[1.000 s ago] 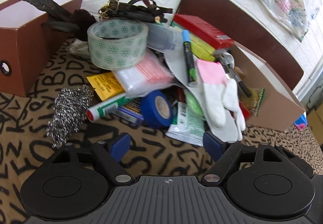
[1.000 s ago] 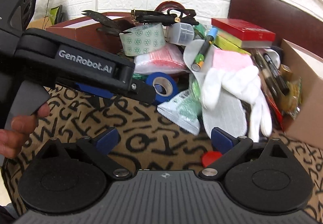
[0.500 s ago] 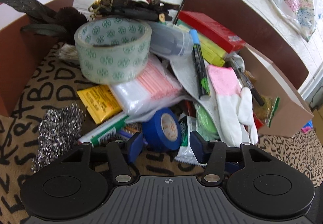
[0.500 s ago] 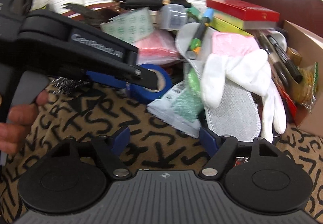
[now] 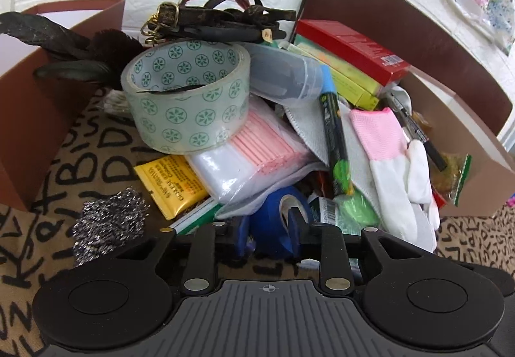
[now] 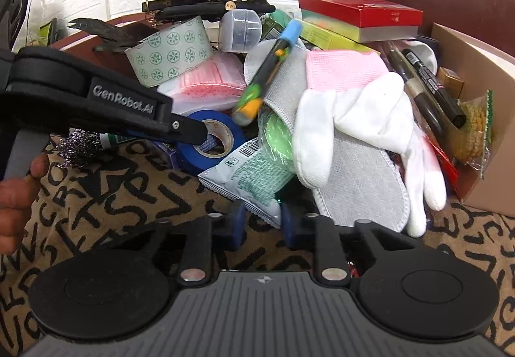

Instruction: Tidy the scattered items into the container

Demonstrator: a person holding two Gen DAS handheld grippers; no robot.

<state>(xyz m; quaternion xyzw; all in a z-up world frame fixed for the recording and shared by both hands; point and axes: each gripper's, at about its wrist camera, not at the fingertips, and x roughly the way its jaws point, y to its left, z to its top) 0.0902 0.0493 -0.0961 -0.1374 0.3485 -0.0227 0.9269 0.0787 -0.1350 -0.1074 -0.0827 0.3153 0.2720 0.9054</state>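
A blue tape roll (image 5: 273,221) lies at the near edge of a heap of items on the patterned cloth. My left gripper (image 5: 268,231) is closing on it, one finger inside the hole and the other against the outer wall. The right wrist view shows that finger (image 6: 196,135) reaching into the same blue roll (image 6: 225,128). A grey-green sachet (image 6: 248,176) sticks out of the heap toward me. My right gripper (image 6: 264,225) is closing on its near corner, which sits between the blue pads. A brown box (image 5: 29,118) stands at the left.
The heap holds a patterned tape roll (image 5: 190,99), pink bags (image 5: 257,151), a marker (image 5: 334,138), a white-and-pink glove (image 5: 392,170), a yellow sachet (image 5: 173,186), a steel scourer (image 5: 109,221), belts and a red box (image 5: 351,48). A tan cardboard box (image 5: 473,164) lies on its side at the right.
Both grippers moved forward to the heap and their jaws narrowed from wide open. The left now pinches the blue roll's wall; the right now brackets the sachet's corner.
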